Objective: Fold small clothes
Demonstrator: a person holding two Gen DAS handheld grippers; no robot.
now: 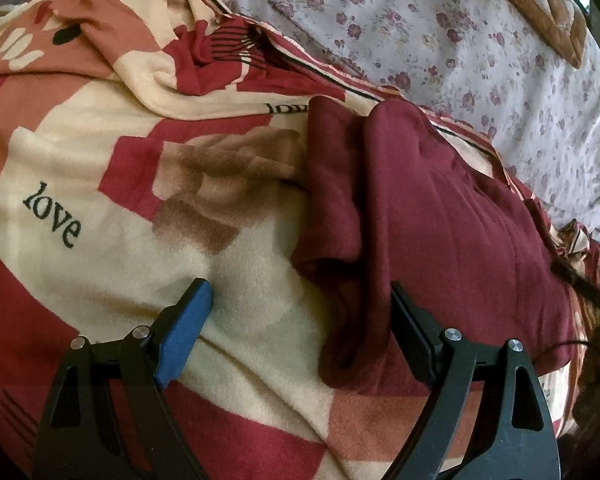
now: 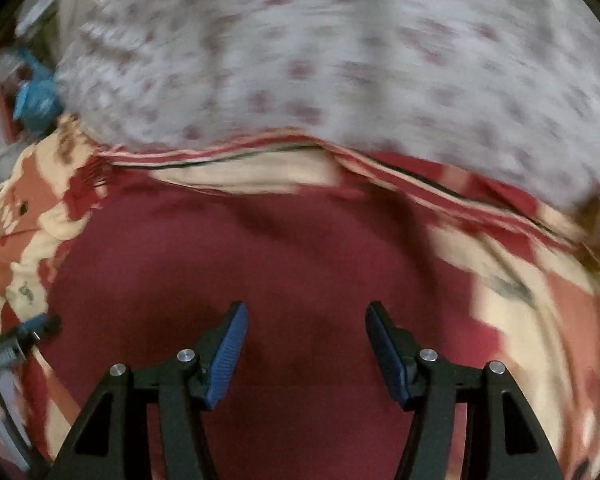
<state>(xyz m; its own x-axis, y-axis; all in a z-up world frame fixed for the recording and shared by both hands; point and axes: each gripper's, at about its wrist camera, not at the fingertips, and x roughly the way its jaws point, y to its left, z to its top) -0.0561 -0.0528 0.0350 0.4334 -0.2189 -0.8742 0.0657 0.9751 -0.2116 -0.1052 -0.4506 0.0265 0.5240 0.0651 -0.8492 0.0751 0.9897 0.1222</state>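
With both sets of fingers apart and empty, I'm mid-fold: left gripper [image 1: 300, 332] straddles the near edge of the maroon garment [image 1: 432, 216], right gripper [image 2: 306, 350] hovers over it. Garment lies on the patterned blanket [image 1: 112, 184], doubled lengthwise but lumpy; tidying folds probably remain.

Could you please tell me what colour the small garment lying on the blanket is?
Plain dark maroon garment, clearest in the left wrist view.

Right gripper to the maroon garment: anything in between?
Nothing visible. The right gripper hangs open directly over the maroon garment with only air between its blue pads and the cloth. The view is motion-blurred, but no other item lies on the garment there. The patterned blanket lies beneath and around it.
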